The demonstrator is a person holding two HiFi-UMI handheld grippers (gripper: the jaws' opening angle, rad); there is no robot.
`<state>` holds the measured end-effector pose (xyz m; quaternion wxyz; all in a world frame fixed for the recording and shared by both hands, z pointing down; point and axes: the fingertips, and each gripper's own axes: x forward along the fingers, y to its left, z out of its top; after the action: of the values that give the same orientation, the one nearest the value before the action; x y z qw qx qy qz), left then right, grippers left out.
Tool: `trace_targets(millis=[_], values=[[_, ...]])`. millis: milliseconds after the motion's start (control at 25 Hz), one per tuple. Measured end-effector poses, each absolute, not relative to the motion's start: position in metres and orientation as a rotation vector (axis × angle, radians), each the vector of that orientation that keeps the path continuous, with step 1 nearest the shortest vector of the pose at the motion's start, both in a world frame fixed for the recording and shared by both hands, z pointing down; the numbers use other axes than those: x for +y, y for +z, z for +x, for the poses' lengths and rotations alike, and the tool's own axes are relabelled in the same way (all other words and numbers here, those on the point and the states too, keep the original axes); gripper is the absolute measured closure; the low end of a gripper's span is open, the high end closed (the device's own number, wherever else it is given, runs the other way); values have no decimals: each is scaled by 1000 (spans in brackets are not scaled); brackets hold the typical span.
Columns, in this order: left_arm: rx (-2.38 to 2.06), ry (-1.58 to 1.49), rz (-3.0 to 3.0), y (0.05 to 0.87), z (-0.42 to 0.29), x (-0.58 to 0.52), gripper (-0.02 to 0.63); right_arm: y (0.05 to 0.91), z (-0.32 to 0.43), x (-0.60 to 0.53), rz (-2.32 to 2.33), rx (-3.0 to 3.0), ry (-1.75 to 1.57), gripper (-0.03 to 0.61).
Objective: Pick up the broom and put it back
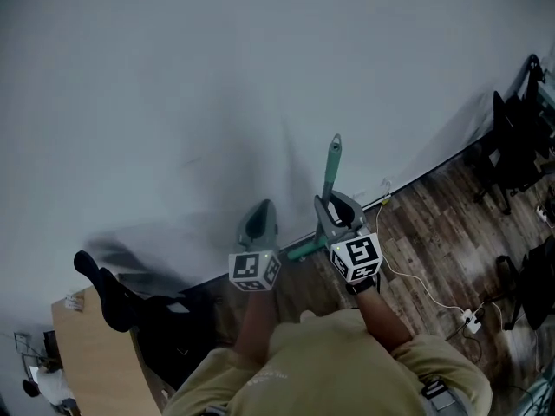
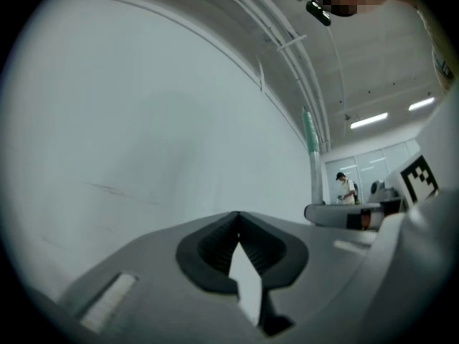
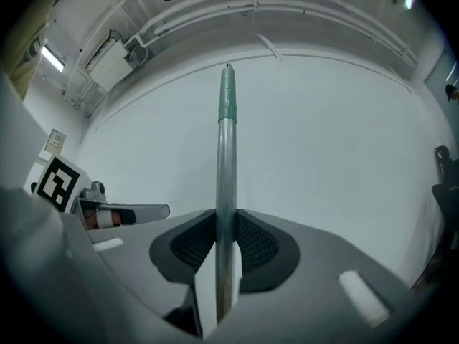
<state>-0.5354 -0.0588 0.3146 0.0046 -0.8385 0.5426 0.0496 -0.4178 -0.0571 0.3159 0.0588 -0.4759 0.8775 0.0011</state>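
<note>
The broom stands nearly upright in front of the white wall, and only its handle shows. The broom handle is a silver tube with a green grip at the top. My right gripper is shut on the tube, both dark pads pressing its sides, well below the green grip. In the head view the right gripper holds the handle at chest height. My left gripper hangs just left of it, apart from the broom. The left gripper is shut, its tips meeting with nothing between them. The broom head is hidden.
A white wall fills the view ahead. Dark wood floor runs along its foot, with a white cable and power strip. Black chairs stand at the right, a wooden desk at the lower left. A person stands far off.
</note>
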Motion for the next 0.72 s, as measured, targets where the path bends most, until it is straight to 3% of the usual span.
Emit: trace_targets(millis=[400, 720], values=[[1259, 112, -2936, 324, -309, -77, 612, 317, -230, -45, -1802, 2481, 22, 489], [891, 109, -3109, 331, -163, -19, 612, 321, -79, 40, -2129, 2186, 11, 489]])
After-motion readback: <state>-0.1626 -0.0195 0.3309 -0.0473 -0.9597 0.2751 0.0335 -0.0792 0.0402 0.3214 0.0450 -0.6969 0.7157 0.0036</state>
